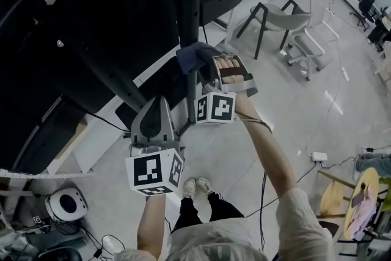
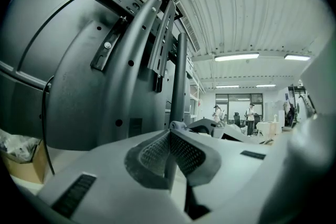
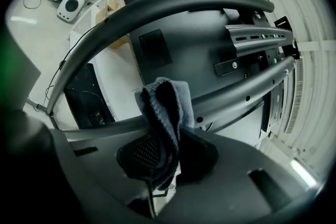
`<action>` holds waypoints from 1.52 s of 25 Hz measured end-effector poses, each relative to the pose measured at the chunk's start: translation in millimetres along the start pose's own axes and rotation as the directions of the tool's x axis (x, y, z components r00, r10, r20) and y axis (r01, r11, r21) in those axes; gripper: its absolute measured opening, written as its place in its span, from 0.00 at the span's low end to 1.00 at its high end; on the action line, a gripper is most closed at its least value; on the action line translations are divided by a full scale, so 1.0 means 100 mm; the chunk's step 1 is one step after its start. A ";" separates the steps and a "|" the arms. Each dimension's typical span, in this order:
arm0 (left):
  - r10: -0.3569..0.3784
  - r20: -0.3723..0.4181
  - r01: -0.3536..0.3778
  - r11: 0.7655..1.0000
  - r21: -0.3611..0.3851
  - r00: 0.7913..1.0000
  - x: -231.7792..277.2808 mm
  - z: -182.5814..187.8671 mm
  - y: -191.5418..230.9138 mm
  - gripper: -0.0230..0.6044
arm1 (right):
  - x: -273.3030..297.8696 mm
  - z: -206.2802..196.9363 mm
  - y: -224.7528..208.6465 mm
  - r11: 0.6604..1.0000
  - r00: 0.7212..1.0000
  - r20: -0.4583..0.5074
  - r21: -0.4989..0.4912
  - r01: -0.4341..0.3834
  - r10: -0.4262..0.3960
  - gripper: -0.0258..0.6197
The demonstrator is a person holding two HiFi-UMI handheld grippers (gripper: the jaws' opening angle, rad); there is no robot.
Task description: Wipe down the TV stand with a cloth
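Right gripper (image 1: 204, 67) is clamping the cloth (image 3: 164, 107). Both pads are pinching a folded wad of it, and the loose part is bunching up past the fingertips. Left gripper (image 2: 170, 139) is sitting with jaws pressed together, nothing between them.

Cloth location: in the head view the wad beyond the right fingertips is pushing against the upright post (image 1: 187, 15) of the TV stand (image 3: 173, 5), on the side facing the person. In the right gripper view a dark cross tube (image 3: 236, 94) is running just behind the cloth, ahead of the fingertips. The TV back (image 3: 189, 44) is sitting further out beyond that. Cloth-to-tube contact is probably there, but the wide-angle view is flattening the depth, so I'm not calling it.

Left fingertips are pointing at the same post from lower down. The post is dead ahead of them and apart from them, so they aren't bracing or holding anything.

Step, my read: a wiping pass on the stand frame is under way, working the post and rear tubes. I'm not judging how much is done, since no view is showing dirt or wiped areas.

What the next move is calling for:
- holding the pinch firm so the wad isn't dragging out of the pads
- pressing the cloth onto the tube and running it along the tube's length
- angling the tips so cloth, not pad, is meeting the metal
- steering clear of the mounting rail (image 3: 257, 34) above the fingertips, where loose cloth could be snagging
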State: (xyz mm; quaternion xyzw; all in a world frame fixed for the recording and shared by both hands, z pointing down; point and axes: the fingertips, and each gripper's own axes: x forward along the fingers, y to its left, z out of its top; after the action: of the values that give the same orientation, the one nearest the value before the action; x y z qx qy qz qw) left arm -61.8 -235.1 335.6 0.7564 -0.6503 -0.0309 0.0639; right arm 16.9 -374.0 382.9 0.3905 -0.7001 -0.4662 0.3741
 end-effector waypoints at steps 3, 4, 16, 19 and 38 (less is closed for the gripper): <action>0.006 -0.013 -0.006 1.000 0.001 1.000 0.02 -0.12 0.00 0.06 | 0.01 -0.05 0.16 1.000 1.000 -0.001 0.005 -0.013 0.013 0.13; 0.007 -0.019 -0.007 1.000 0.003 1.000 0.02 -0.17 0.00 0.06 | 0.01 -0.08 0.22 1.000 1.000 -0.001 0.006 -0.019 0.019 0.13; 0.040 -0.116 -0.042 0.999 -0.015 0.992 -0.01 -0.84 0.07 0.06 | 0.08 -0.34 1.25 0.989 0.989 -0.032 0.011 -0.147 0.148 0.13; 0.050 -0.147 -0.055 0.998 -0.030 0.988 -0.07 -1.07 0.07 0.06 | 0.10 -0.45 1.51 0.984 0.983 -0.043 0.008 -0.179 0.179 0.13; 0.076 -0.269 -0.102 0.991 -0.083 0.960 -0.08 -2.05 0.14 0.06 | 0.28 -0.84 2.94 0.933 0.930 -0.079 -0.005 -0.361 0.360 0.13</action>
State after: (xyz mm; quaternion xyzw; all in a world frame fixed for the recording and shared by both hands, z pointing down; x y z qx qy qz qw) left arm -50.3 -217.3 539.8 0.7196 -0.6670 0.0423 0.1882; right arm 21.5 -352.4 689.3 0.2695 -0.7403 -0.3812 0.4838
